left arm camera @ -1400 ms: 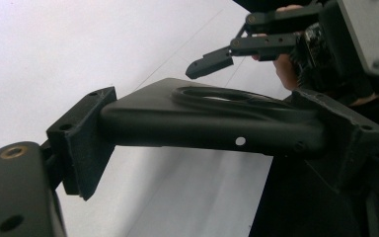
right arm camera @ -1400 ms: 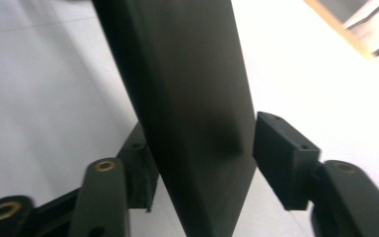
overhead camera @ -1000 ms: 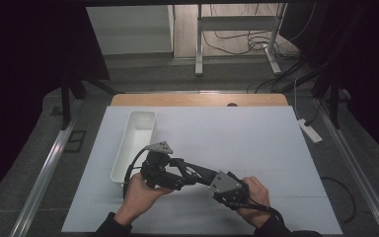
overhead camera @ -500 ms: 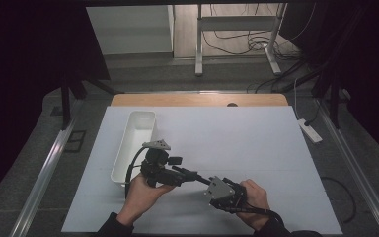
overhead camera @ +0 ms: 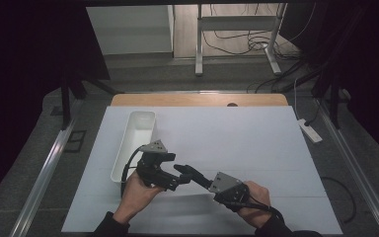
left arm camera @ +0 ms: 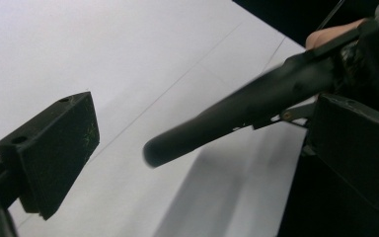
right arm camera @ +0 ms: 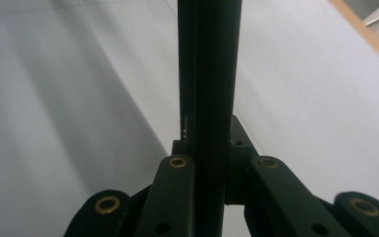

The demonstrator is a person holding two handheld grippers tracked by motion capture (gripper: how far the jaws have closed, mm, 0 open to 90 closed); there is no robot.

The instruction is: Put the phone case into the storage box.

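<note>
- The white surface [overhead camera: 237, 143] is mostly bare; a wooden strip runs along its far edge.
- A white tray [overhead camera: 134, 143] lies near the left edge, lengthwise toward the far side.
- Near the front edge, the left gripper [overhead camera: 170, 180] has its jaws spread wide.
- The right gripper [overhead camera: 190, 173] has its jaws closed flat together, their tip between the left gripper's jaws.
- Beyond the surface: dark floor, cables, metal legs [overhead camera: 237, 44].
- A white power strip [overhead camera: 309, 131] lies off the right edge.

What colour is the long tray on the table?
White; the tray shows best in the high view.
</note>
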